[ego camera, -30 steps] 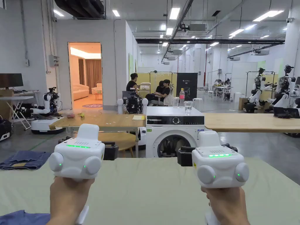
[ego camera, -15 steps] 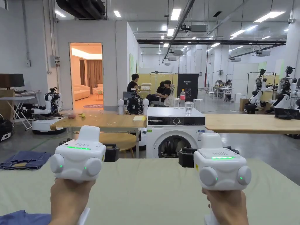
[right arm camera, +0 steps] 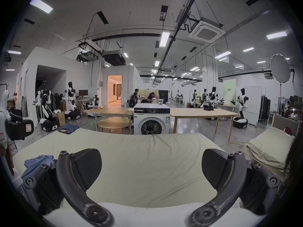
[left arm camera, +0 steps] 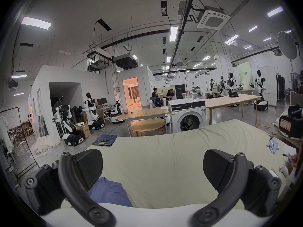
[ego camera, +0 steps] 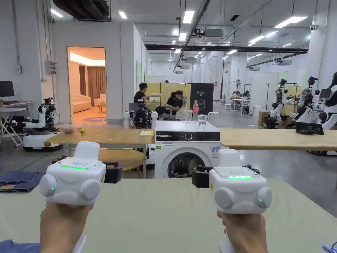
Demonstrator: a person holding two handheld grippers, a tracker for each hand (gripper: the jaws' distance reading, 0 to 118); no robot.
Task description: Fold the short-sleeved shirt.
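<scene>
Both tongs hung level above the pale green bed, side by side and well apart. The left tongs stood wide, jaws gripping nothing; the right tongs stood just as wide, also empty. The blue short-sleeved shirt lay crumpled on the bed near the person's left side — under and just left of the left tongs, touching neither pair. Folded jeans sat at the bed's far left corner, and a washing machine stood beyond the bed.

No legible text anywhere
</scene>
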